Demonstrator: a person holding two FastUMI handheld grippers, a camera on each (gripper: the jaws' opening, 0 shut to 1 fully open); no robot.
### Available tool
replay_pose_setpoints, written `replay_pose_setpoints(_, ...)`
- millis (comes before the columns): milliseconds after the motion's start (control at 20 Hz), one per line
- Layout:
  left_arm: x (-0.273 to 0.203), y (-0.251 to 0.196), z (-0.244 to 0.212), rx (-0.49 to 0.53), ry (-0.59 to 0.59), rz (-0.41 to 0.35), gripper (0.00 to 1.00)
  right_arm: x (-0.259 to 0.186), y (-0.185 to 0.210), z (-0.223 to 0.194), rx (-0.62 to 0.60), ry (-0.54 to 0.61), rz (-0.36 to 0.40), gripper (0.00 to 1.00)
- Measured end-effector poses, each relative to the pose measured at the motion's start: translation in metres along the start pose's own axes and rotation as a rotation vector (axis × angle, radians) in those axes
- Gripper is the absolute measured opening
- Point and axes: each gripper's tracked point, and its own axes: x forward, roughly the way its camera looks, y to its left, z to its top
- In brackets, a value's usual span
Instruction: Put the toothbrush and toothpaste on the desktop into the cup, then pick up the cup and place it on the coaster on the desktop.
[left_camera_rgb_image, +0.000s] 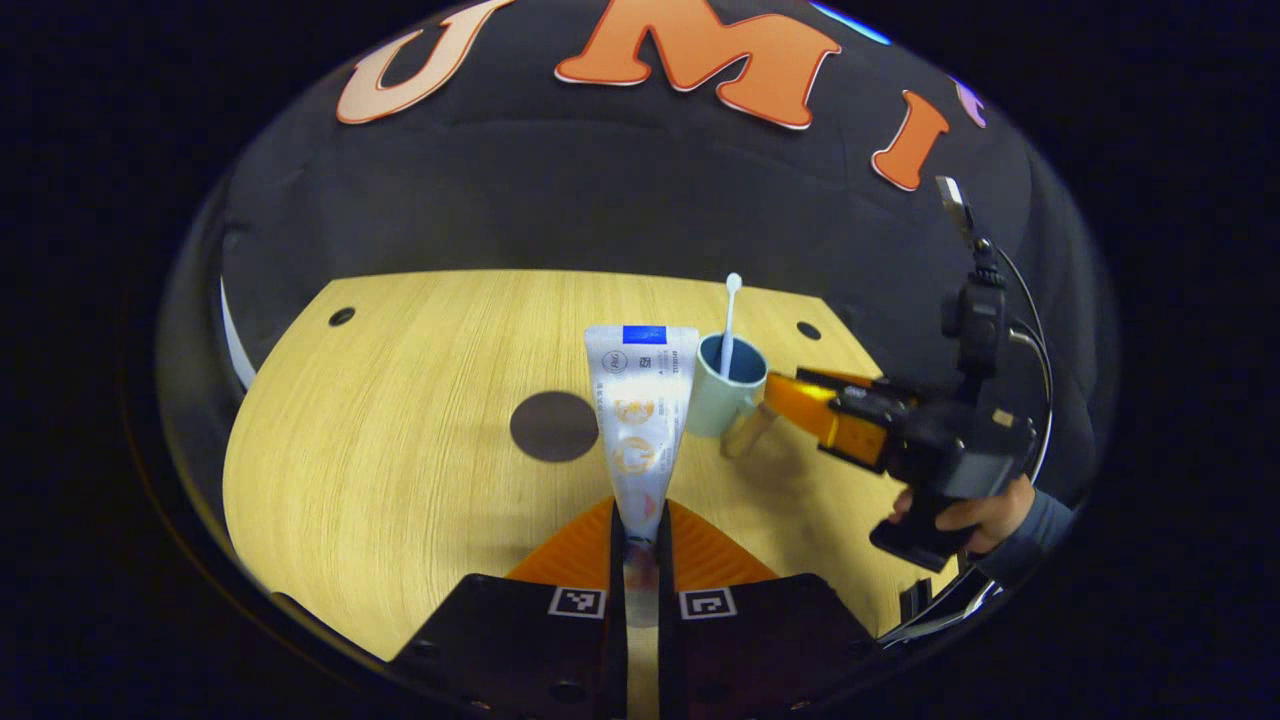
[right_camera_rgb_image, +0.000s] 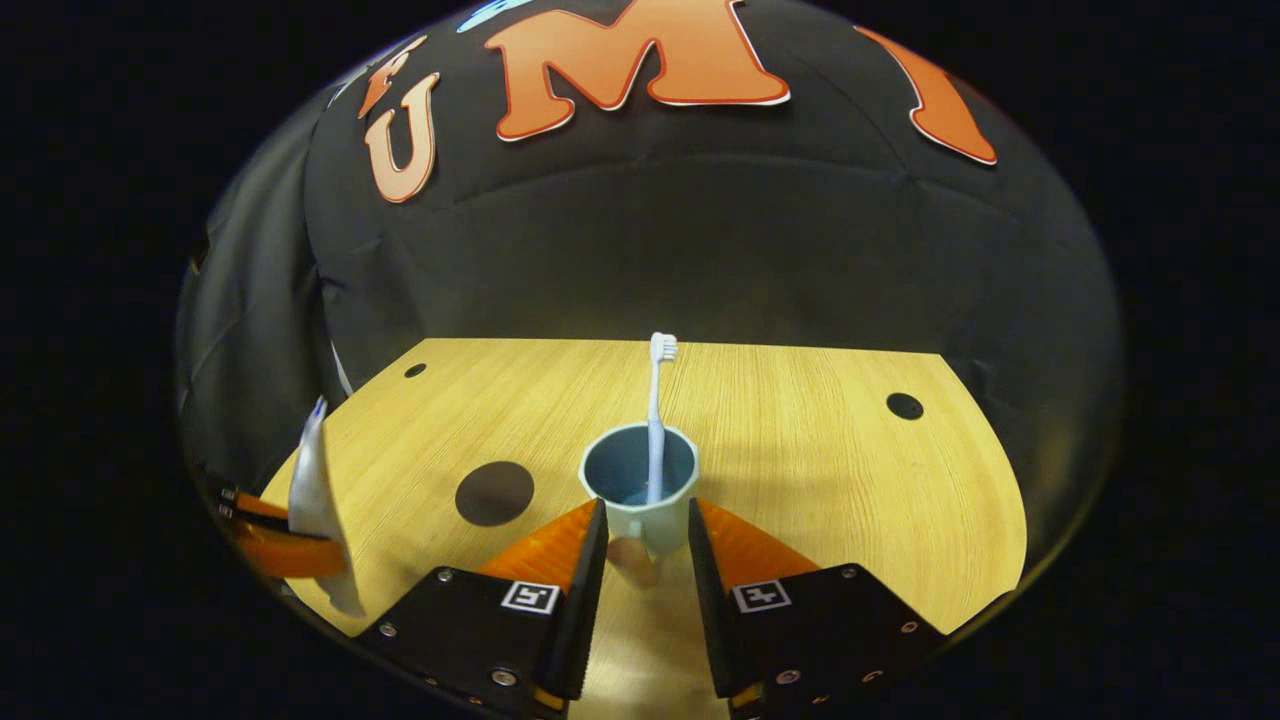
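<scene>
Toothpaste tube (left_camera_rgb_image: 640, 420), white with orange and blue printing, is clamped by its narrow end between the two fingers of the left gripper (left_camera_rgb_image: 640, 545) and rises from them with its wide crimped end uppermost, clear of the desktop. In the left gripper view the tube stands in front of the left side of the cup (left_camera_rgb_image: 728, 385), a pale mug with a blue interior that rests upright on the desktop (left_camera_rgb_image: 400, 440) toward the far right. A white toothbrush (right_camera_rgb_image: 655, 420) stands in the cup, head up, leaning against the rim. The right gripper (right_camera_rgb_image: 645, 545), held by a hand (left_camera_rgb_image: 975, 515) at the right edge of the left gripper view, reaches in from the right; its fingers are apart on either side of the cup's handle (right_camera_rgb_image: 632, 560), and whether they touch the handle cannot be told. A dark round coaster (left_camera_rgb_image: 553, 426) lies flat on the desktop to the left of the cup, apart from it and bare. In the right gripper view the tube and the left gripper's fingers show at the far left, well apart from the cup. The desktop is light wood with a straight grain and has small dark round holes (right_camera_rgb_image: 904, 405) near its far corners. Black cloth (right_camera_rgb_image: 700, 240) forms the booth wall behind it.
</scene>
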Motion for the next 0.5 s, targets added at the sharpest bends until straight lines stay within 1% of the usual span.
replay_pose_setpoints(50, 0.014, -0.004, 0.015, 0.010, -0.036, -0.011, 0.12, -0.009, -0.004, -0.007, 0.005, 0.013, -0.005, 0.51)
replay_pose_setpoints(100, 0.027, -0.007, 0.029, 0.019, -0.071, -0.024, 0.12, -0.018, -0.006, -0.013, 0.015, 0.029, -0.003, 0.47)
replay_pose_setpoints(150, 0.039, -0.010, 0.047, 0.027, -0.109, -0.037, 0.12, -0.026, -0.006, -0.021, 0.030, 0.049, 0.004, 0.55)
replay_pose_setpoints(250, 0.068, -0.020, 0.092, 0.039, -0.202, -0.075, 0.12, -0.043, -0.010, -0.035, 0.054, 0.084, 0.000, 0.60)
replay_pose_setpoints(300, 0.080, -0.025, 0.112, 0.041, -0.240, -0.093, 0.12, -0.049, -0.014, -0.041, 0.053, 0.096, -0.008, 0.72)
replay_pose_setpoints(400, 0.088, -0.045, 0.133, 0.057, -0.312, -0.126, 0.12, -0.061, -0.018, -0.055, 0.059, 0.122, -0.024, 0.81)
replay_pose_setpoints(500, 0.091, -0.048, 0.154, 0.079, -0.364, -0.148, 0.12, -0.073, -0.019, -0.069, 0.084, 0.149, -0.029, 0.83)
